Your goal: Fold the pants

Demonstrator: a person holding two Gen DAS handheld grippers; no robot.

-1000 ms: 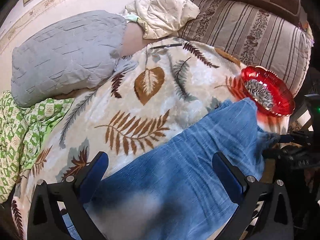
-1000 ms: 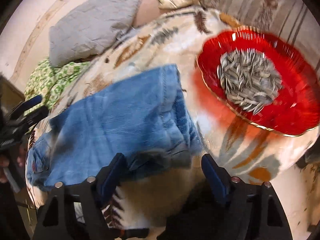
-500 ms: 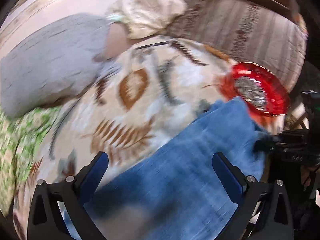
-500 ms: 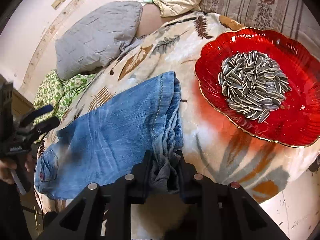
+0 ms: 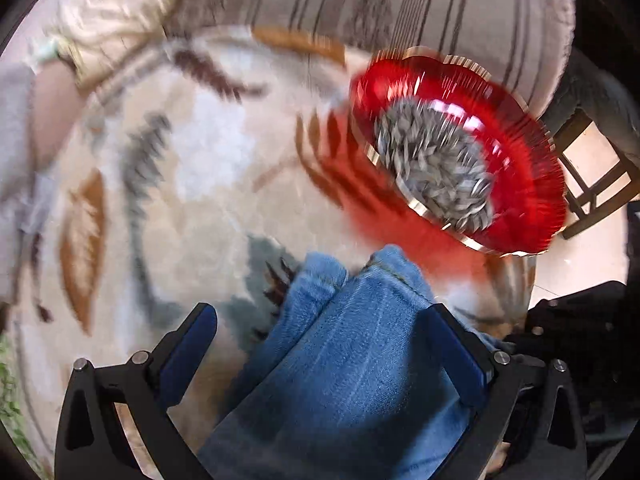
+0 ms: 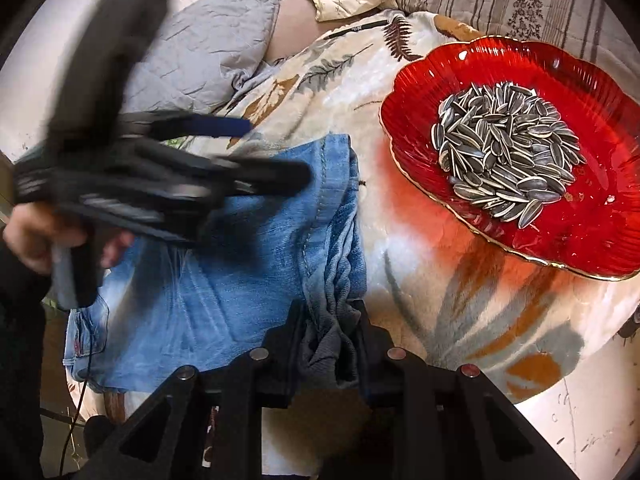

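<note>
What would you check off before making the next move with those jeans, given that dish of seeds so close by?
1. Right gripper has cloth: ok, its jaws are shut on the bunched hem of the jeans.
2. Left gripper has cloth: not ok, its jaws stand wide open, with the denim lying between them.
3. Red glass dish of sunflower seeds clear of the jeans: ok for now, a strip of leaf-print blanket separates them, but it is close.
4. Grippers clear of each other: cannot tell, the left one is blurred above the jeans.
5. Jeans flat: not ok, the hem end is bunched.
</note>
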